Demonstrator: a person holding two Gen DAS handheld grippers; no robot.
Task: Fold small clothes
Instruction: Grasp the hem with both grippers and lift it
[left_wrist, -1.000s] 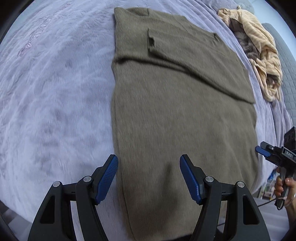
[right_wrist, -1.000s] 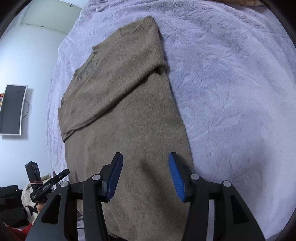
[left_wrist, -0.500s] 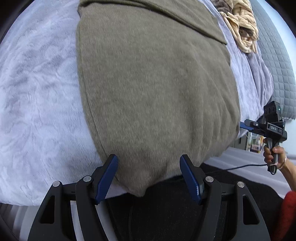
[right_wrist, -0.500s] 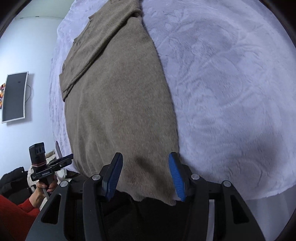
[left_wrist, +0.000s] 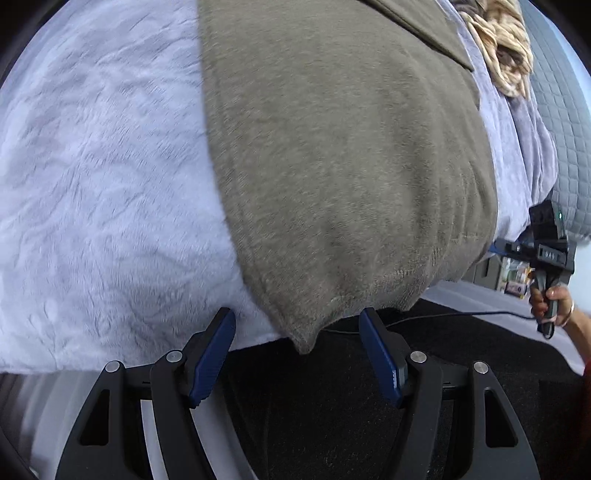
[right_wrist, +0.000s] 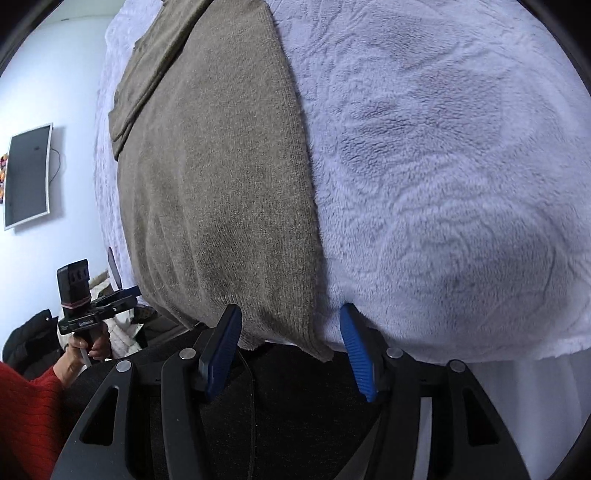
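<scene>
Olive knit sweater (left_wrist: 343, 155) lay lengthwise on the lavender bed (left_wrist: 103, 177), hem overhanging at lower centre. Left gripper (left_wrist: 297, 356) spread, right gripper (right_wrist: 290, 352) opening, each bracketing an unpinched hem corner. Next: pinch both.

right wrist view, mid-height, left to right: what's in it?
Wall-mounted screen → olive sweater → lavender fleece blanket.
</scene>
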